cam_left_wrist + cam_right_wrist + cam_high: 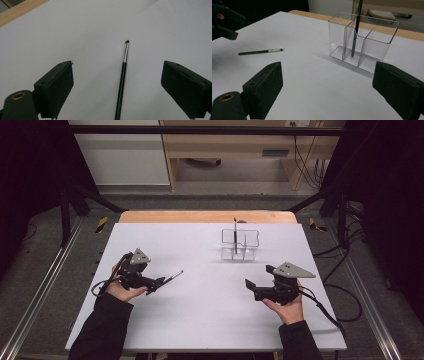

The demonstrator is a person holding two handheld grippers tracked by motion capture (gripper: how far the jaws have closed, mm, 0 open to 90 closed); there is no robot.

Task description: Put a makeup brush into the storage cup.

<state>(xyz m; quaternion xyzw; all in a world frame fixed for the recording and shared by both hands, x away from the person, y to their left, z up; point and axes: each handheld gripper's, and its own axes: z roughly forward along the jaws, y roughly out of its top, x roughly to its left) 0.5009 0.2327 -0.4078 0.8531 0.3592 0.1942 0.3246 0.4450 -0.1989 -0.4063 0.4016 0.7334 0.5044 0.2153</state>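
While the left gripper (161,281) hovers low over the white table (200,320) with its jaws spread wide, a thin black makeup brush (123,75) lies flat between them, untouched, bristle tip pointing away from the hand. Across the table stands a clear organizer (362,42) with 3 compartments, and 1 dark brush (355,32) already stands upright in its middle slot. The right gripper (256,287) rests well apart from the organizer, its jaws open and holding nothing. This looks like the pick-up step: the next move calls for lowering the left jaws around the handle, closing squarely on it, then carrying it to the organizer.
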